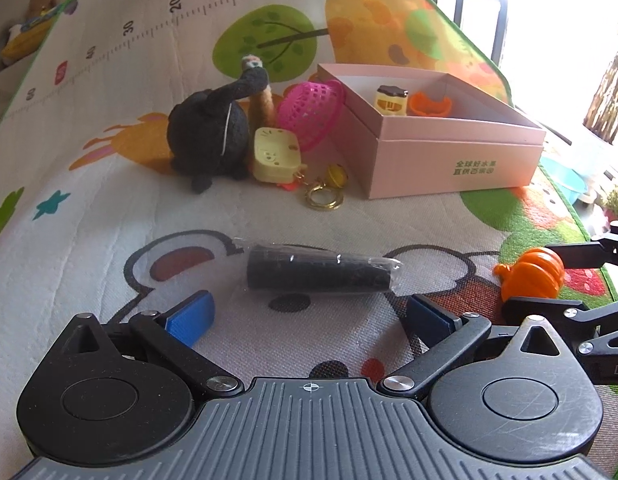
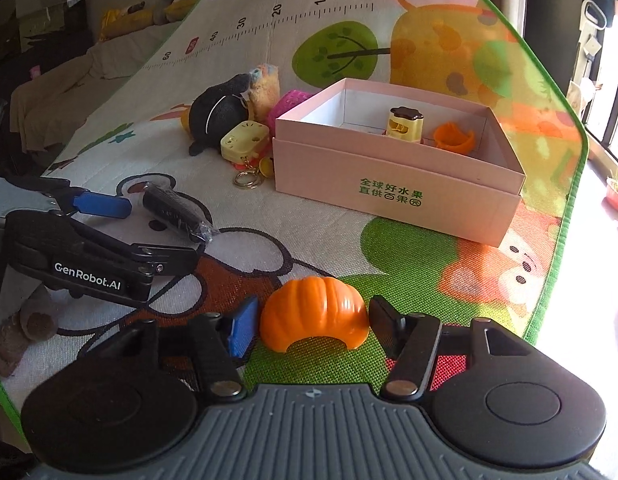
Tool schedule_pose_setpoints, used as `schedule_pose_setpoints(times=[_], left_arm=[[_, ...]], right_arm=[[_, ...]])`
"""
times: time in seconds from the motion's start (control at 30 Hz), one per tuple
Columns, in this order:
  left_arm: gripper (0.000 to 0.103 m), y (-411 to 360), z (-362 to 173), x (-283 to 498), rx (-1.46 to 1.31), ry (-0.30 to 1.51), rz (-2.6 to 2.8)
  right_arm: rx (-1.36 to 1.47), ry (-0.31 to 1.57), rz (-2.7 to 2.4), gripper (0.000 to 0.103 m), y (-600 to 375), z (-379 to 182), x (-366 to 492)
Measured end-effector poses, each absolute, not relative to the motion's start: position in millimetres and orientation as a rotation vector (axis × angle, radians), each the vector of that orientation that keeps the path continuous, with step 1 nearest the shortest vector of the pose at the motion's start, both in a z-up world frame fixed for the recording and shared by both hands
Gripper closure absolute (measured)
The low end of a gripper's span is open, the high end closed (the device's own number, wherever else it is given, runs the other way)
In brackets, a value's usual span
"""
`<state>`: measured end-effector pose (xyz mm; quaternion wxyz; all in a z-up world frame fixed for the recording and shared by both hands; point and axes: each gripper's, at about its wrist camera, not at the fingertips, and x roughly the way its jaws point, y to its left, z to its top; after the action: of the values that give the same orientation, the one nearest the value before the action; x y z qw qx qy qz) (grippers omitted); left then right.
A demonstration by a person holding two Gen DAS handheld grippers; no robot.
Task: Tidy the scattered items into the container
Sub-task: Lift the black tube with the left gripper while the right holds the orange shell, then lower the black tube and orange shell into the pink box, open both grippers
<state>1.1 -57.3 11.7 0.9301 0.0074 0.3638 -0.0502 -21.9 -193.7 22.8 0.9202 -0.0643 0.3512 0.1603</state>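
A pink open box [image 1: 449,160] [image 2: 393,196] sits on the play mat and holds a yellow toy [image 2: 405,125] and an orange cup piece [image 2: 455,136]. A black roll in clear wrap [image 1: 319,270] [image 2: 177,212] lies on the mat just beyond my open left gripper [image 1: 309,316], between its blue pads. My right gripper [image 2: 313,328] is open, its fingers on either side of an orange pumpkin half [image 2: 315,316] [image 1: 531,274], which rests on the mat. I cannot tell whether the fingers touch it.
Left of the box stand a black plush [image 1: 209,136], a yellow case with a key ring [image 1: 275,154], a pink mesh basket [image 1: 311,108] and a tan plush [image 2: 265,86]. The mat's green edge [image 2: 577,120] runs along the right.
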Motion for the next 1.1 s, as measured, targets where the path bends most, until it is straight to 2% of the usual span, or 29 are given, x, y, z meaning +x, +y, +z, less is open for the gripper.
schedule_pose_setpoints(times=[0.2, 0.37, 0.77, 0.8, 0.9, 1.1], left_arm=[[0.0, -59.2, 15.9, 1.1, 0.024, 0.759, -0.122], [0.0, -68.0, 24.1, 0.0, 0.044, 0.689, -0.118], [0.0, -66.1, 15.2, 17.2, 0.082, 0.715, -0.116], [0.001, -67.5, 15.3, 16.6, 0.09, 0.714, -0.12], [0.012, -70.1, 16.0, 15.5, 0.108, 0.716, -0.128], [0.013, -76.4, 23.0, 2.1, 0.134, 0.721, -0.171]], right_arm=[[-0.141, 0.701, 0.303, 0.042, -197.9, 24.0, -31.7], [-0.123, 0.697, 0.297, 0.042, -202.3, 24.1, -37.7], [-0.069, 0.686, 0.295, 0.043, -211.5, 26.6, -42.5], [-0.068, 0.684, 0.296, 0.043, -212.6, 27.9, -43.5], [-0.064, 0.686, 0.294, 0.043, -215.6, 31.0, -45.6], [-0.08, 0.722, 0.303, 0.042, -222.4, 34.3, -50.4]])
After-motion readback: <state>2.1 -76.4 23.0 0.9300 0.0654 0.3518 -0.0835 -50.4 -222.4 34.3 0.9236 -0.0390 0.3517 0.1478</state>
